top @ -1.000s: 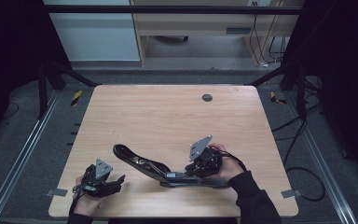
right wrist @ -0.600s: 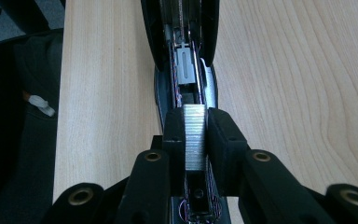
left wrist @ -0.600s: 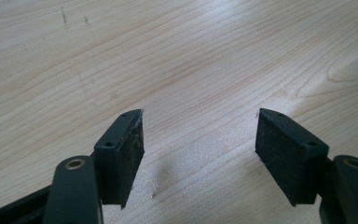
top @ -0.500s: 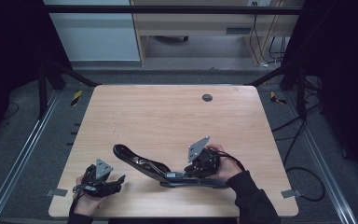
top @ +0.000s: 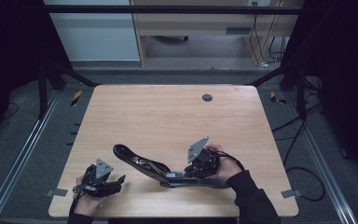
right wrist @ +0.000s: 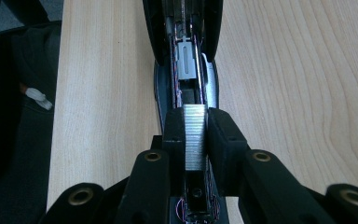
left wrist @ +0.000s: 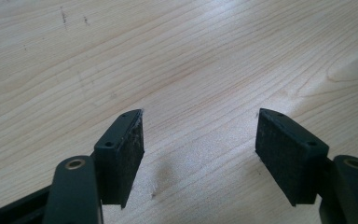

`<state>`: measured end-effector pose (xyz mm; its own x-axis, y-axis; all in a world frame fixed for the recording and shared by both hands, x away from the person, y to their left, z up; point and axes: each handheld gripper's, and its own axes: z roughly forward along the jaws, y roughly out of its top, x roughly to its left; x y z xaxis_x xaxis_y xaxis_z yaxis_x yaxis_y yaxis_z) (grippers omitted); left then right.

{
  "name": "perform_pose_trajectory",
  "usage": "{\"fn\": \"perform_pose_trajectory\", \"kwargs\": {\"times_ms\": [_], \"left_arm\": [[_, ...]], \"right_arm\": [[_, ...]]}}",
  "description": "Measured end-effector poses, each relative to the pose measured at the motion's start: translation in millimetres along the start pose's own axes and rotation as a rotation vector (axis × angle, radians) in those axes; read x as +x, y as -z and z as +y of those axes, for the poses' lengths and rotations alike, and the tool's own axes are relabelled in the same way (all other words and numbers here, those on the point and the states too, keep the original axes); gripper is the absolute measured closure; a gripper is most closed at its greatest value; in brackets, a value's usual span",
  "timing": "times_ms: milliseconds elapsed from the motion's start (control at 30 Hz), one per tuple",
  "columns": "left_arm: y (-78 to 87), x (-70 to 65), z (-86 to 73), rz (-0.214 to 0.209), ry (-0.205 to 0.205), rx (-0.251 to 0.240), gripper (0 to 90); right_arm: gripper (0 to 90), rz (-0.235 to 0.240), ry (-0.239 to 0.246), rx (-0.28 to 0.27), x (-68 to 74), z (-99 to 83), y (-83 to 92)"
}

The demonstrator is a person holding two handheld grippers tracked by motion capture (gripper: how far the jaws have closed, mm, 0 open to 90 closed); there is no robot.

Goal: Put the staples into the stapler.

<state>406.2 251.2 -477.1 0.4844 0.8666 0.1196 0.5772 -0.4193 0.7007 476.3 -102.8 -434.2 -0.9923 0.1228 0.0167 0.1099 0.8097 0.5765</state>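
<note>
Right gripper point(right wrist: 196, 135) is clamping a silvery strip of metal staples point(right wrist: 195, 137) between its two black jaws, holding it directly over the channel of an opened black stapler point(top: 144, 164). The stapler is lying on the light wooden table point(top: 168, 116) near the person's edge, its lid swung out flat toward the left, its base under the right hand point(top: 223, 168). Left gripper point(left wrist: 198, 140) is resting on bare wood at the near left corner, jaws standing apart with nothing between them, well apart from the stapler.
</note>
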Motion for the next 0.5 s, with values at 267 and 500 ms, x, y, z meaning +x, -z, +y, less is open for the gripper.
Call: {"fn": "perform_pose_trajectory", "kwargs": {"times_ms": [267,500], "left_arm": [[-0.3,0.0,-0.1,0.000,-0.002,0.002,31.8],[-0.5,-0.1,-0.1,0.000,-0.001,0.002,31.8]], "right_arm": [[77.7,0.007,0.006,0.003,-1.0,-0.2,-1.5],[77.8,0.016,0.014,0.003,-1.1,-0.4,-2.6]]}}
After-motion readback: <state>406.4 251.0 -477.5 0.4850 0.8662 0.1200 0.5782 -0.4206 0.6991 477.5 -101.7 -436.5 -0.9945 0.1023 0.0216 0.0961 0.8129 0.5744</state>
